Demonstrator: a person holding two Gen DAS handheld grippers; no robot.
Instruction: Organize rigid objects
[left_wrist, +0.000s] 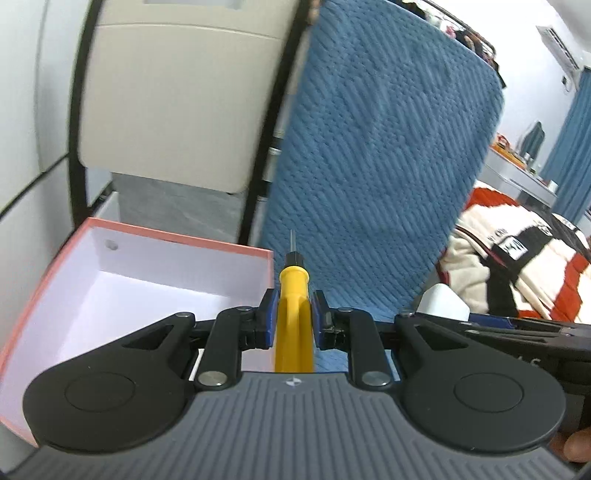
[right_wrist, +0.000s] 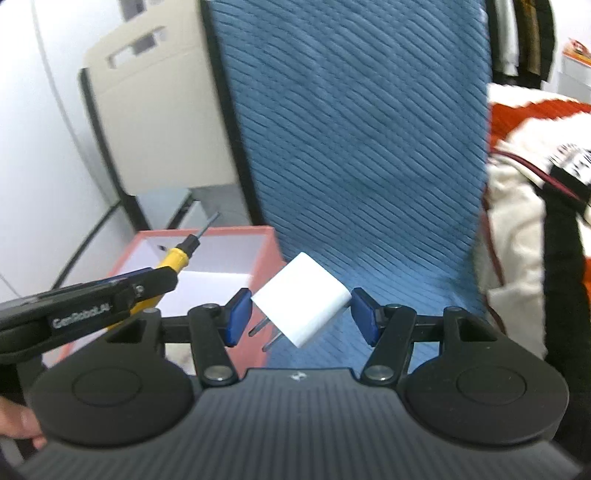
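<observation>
Blue textured cloth (right_wrist: 369, 147) backdrop | pink box (left_wrist: 44, 280) open below, likely the drop spot | left tool (left_wrist: 293, 314) pinches yellow screwdriver (left_wrist: 293, 317), tip forward | right tool (right_wrist: 301, 312) clamps white charger (right_wrist: 301, 304) beside box.

Bright, even indoor light with soft shadows; both fisheye views bend straight lines at the edges, with slight motion blur

Blue ribbed cloth (right_wrist: 369, 147), beige panel (left_wrist: 177, 103) behind it, red-and-white garment (left_wrist: 517, 258) at right
</observation>
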